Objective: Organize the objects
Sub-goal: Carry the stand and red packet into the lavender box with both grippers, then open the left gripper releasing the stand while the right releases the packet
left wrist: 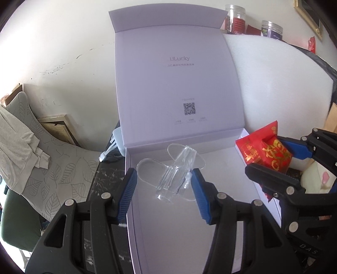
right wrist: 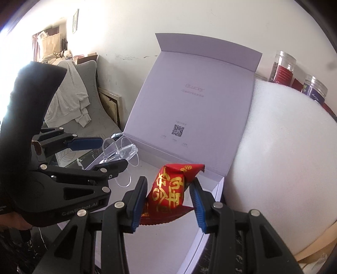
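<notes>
An open pale lilac box lies on a dark table, its lid standing upright behind it. Inside rests a clear acrylic stand, lying between the wide-spread fingers of my left gripper; the right fingertip touches its edge. The right wrist view shows the same stand and the left gripper. My right gripper is shut on a red packet with gold characters, held over the box's right side. From the left wrist, that packet and the right gripper appear at the right.
A big white foam block stands right of the box, with two clear jars behind it. A leaf-patterned chair draped with grey cloth and framed pictures fill the left. A white plug and cable lie behind the box.
</notes>
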Available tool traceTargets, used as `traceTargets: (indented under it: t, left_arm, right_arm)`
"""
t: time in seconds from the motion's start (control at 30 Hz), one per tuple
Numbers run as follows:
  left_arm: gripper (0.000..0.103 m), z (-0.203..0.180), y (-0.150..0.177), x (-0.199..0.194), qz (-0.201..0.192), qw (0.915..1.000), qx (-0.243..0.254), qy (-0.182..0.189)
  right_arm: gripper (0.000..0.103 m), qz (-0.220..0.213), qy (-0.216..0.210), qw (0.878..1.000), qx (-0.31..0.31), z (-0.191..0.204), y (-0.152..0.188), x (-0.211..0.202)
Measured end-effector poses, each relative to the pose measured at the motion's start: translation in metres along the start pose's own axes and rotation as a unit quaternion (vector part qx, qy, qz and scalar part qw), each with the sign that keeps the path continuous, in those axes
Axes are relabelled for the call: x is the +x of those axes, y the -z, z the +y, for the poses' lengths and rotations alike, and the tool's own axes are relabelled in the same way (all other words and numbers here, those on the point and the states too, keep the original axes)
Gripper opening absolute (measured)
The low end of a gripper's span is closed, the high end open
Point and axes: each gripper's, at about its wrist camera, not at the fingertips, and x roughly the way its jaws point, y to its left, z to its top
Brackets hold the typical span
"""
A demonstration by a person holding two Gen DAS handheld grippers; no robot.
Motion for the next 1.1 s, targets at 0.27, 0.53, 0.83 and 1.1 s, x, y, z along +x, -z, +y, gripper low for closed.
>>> traceTargets:
  t: [0.27,0.53,0.83,1.1]
  left_arm:
    - [0.052,0.008,-0.02,0.039,0.024,0.9997,0.003,0.006]
    - [0.052,0.013,-0.014,0.067,0.062,0.998,0.008,0.002]
    - [0.052,0.006,-0.006,0.082,0.091,0.9957,0.002,0.021]
    - [0.052,0.014,-0.01,0.071,0.079,0.9966,-0.023,-0.001]
  right_arm:
    - [0.042,0.028,-0.008,1.0,0.005,-0.015,-0.016,0.039]
    - [0.042,0.068,-0.022,0.997,0.0,-0.017,-0.006,0.072]
    - [0.044,0.093,-0.016,0.996,0.004,-0.022,0.004,0.084]
    - [0.045,0.091,-0.01,0.996,0.01,-0.026,0.008,0.074]
